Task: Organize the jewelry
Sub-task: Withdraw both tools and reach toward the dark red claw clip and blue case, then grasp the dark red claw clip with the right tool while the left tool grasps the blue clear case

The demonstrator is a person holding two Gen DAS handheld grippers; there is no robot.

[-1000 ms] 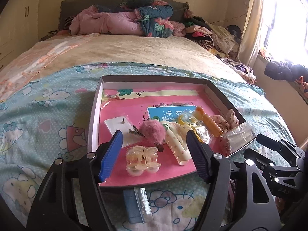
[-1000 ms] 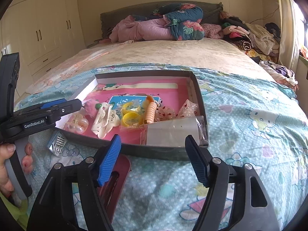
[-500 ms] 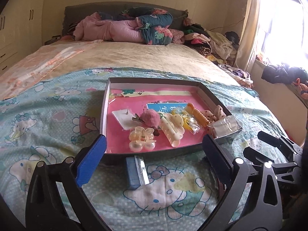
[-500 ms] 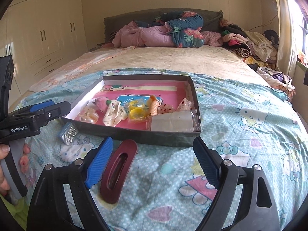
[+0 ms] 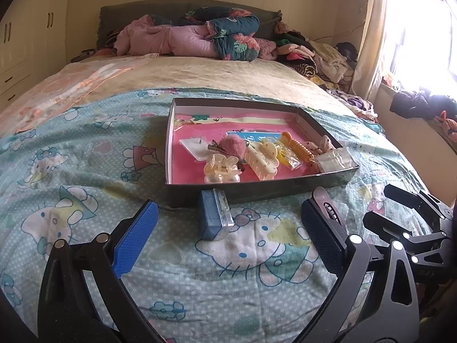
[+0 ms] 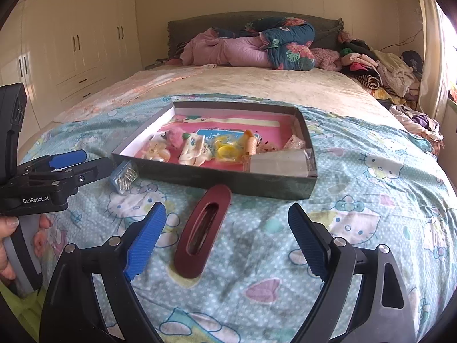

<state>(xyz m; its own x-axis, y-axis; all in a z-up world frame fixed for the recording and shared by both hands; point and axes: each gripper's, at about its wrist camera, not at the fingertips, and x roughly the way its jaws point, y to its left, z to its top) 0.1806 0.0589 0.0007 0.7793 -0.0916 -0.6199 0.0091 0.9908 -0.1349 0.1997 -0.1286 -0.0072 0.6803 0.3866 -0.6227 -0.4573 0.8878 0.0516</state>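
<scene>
Both grippers hover over the bed's blanket [image 5: 71,171], short of the tray [image 5: 257,191].

Left gripper [image 5: 228,237]: jaws spread wide, holding nothing. Blue comb [image 5: 214,214] lies on the blanket, touching the tray's near wall.

Right gripper [image 6: 227,243]: wide open, empty. Only the right wrist view shows the dark red hair clip [image 6: 202,231] lying between its fingers.

Clips and hair ties [image 5: 254,154] lie in the tray.

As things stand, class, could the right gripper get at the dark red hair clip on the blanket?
Probably yes: the right gripper is open, the dark red hair clip lies between its fingers, uncovered.
</scene>
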